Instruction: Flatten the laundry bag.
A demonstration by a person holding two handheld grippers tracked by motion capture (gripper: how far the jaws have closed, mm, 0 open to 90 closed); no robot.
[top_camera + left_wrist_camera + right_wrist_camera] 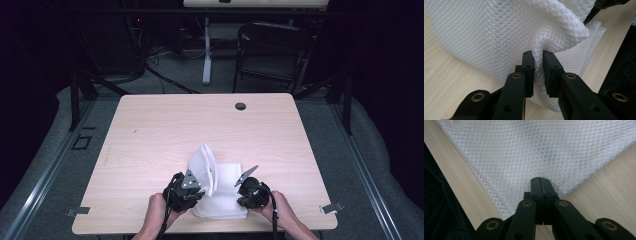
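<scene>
I am holding the white mesh cloth (216, 185) with both grippers near the front edge of the wooden table (150, 130); from the high view, my left gripper (192, 192) is sitting at the cloth's left side and my right gripper (243, 192) at its right side, with the cloth between them, part lying flat and part standing up in a fold toward the left gripper. The high view is not showing me the jaws themselves (they are too small there); the left gripper view is filling that in: the left gripper (538, 72) is pinching a bunched ridge of cloth (499, 32) between its narrow jaws. The right gripper view is showing the right gripper (540, 192) with jaws pressed together on the cloth's (536, 147) near edge, flat against the table (604, 192).
</scene>
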